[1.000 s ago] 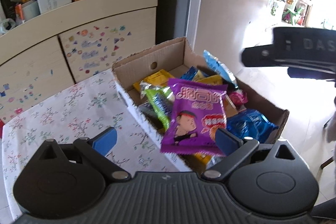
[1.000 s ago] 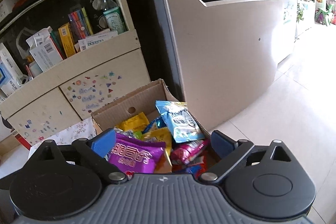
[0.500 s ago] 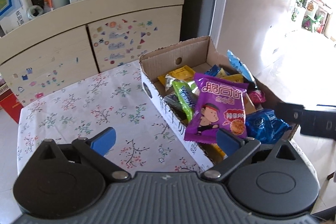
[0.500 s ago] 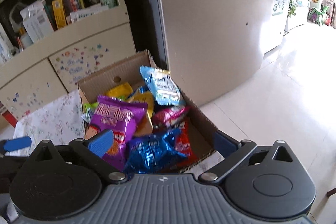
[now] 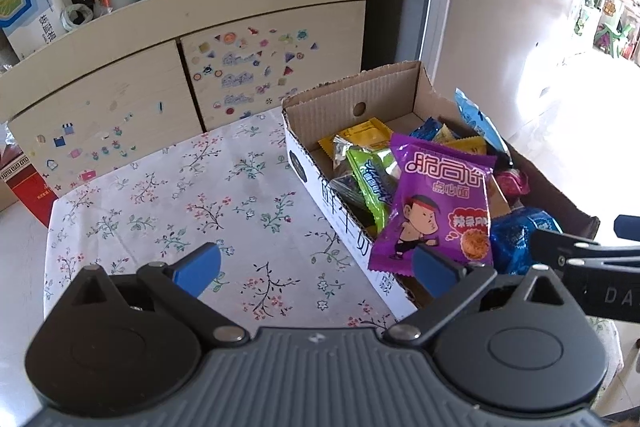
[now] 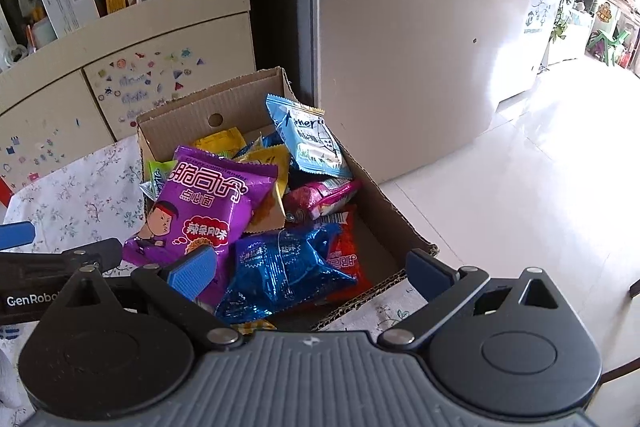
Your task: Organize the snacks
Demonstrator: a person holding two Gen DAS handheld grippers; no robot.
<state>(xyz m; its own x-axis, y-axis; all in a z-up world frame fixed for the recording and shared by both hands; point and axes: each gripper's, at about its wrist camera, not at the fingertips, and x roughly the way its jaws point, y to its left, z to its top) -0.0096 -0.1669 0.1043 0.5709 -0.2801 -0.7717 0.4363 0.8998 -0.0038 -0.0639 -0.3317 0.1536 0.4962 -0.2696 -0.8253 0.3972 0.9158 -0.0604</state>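
My left gripper [image 5: 316,267] and right gripper [image 6: 310,273] both hover with fingers spread wide, empty, beside the cardboard box [image 6: 384,203] holding the purple snack packet [image 6: 204,207].

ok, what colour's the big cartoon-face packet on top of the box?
Purple packet, with white lettering and a cartoon face; clearest in the right wrist view.

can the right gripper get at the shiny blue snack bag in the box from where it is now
Probably yes. The right gripper is open, and the blue bag lies on top of the pile between its fingers, uncovered. The purple packet crowds the left finger.
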